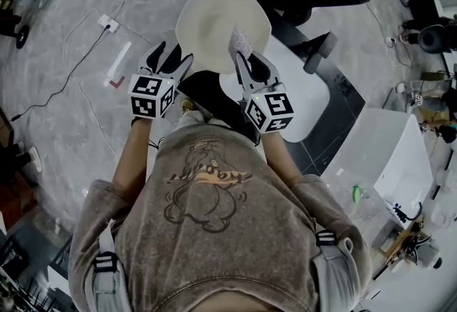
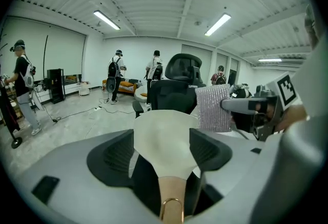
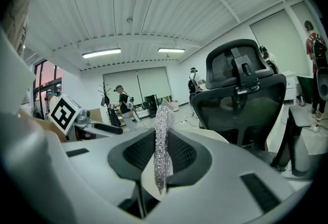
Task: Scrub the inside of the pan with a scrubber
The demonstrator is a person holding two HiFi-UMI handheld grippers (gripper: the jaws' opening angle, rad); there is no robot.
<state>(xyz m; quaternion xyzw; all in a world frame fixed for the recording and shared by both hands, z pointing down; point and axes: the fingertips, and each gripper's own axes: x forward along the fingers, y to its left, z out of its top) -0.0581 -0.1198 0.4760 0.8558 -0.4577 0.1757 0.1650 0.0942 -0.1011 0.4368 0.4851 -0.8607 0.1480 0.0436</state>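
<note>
Left gripper view first: the left gripper [image 2: 165, 152] has its jaws spread wide, and the cream pan [image 2: 165, 136] sits right between them, bowl end pointing away. Its tan handle [image 2: 171, 195] runs back toward the camera, with a gold ring [image 2: 173, 208] at the near end. The dark pads [image 2: 115, 155] stand off on either side of the narrow neck, so that's a loose straddle, not a squeeze. Just to the right of the pan's far edge is the scrubber [image 2: 213, 107], a silvery, sparkly rectangle, flat side on, pinched at its edge by the right gripper [image 2: 229, 106]. Over in the right gripper view, the same scrubber shows edge-on, standing upright with both pads closed tight against it, a firm hold. Behind it stands a black office chair [image 3: 241, 89], and people are on their feet farther back in the room. From the head view, the pan lies out ahead of the person, open side up, with the left gripper at its near-left rim and the right gripper at its near-right rim. The scrubber is poised at that rim, not down inside the bowl. A white table [image 1: 314, 100] sits to the right, and whether the pan rests on it I can't tell.
</note>
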